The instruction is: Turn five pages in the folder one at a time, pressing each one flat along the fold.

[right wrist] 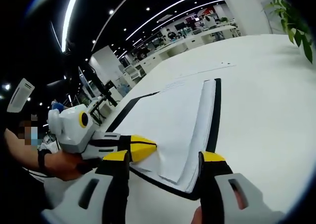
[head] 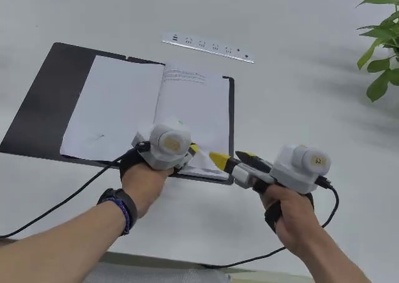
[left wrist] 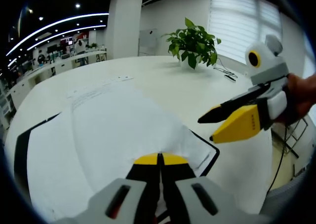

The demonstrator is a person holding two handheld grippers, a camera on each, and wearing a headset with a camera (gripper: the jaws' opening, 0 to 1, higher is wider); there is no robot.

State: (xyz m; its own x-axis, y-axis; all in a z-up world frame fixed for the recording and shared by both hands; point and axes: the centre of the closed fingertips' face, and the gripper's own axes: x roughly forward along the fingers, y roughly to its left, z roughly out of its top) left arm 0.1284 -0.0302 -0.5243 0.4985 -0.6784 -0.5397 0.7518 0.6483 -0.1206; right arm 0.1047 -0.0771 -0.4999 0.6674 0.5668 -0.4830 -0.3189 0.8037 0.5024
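Held right gripper (right wrist: 165, 159) wide over folder (right wrist: 216, 116) corner; saw left gripper (right wrist: 148, 147) closed on a page (right wrist: 170, 128) edge.

- Bright, even light falls on the white tabletop (head: 299, 96), with soft, faint shadows.
- Ceiling strips (right wrist: 70, 14) glow overhead, and daylight comes through the blinds (left wrist: 237, 21).
- Both gripper views bend strongly at their edges, and the nearest fingers (left wrist: 145, 160) look slightly soft.

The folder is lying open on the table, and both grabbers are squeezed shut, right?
Not quite. The folder is lying open on the table, but only the left gripper is shut, on a page. The right gripper view shows the right gripper with its jaws apart.
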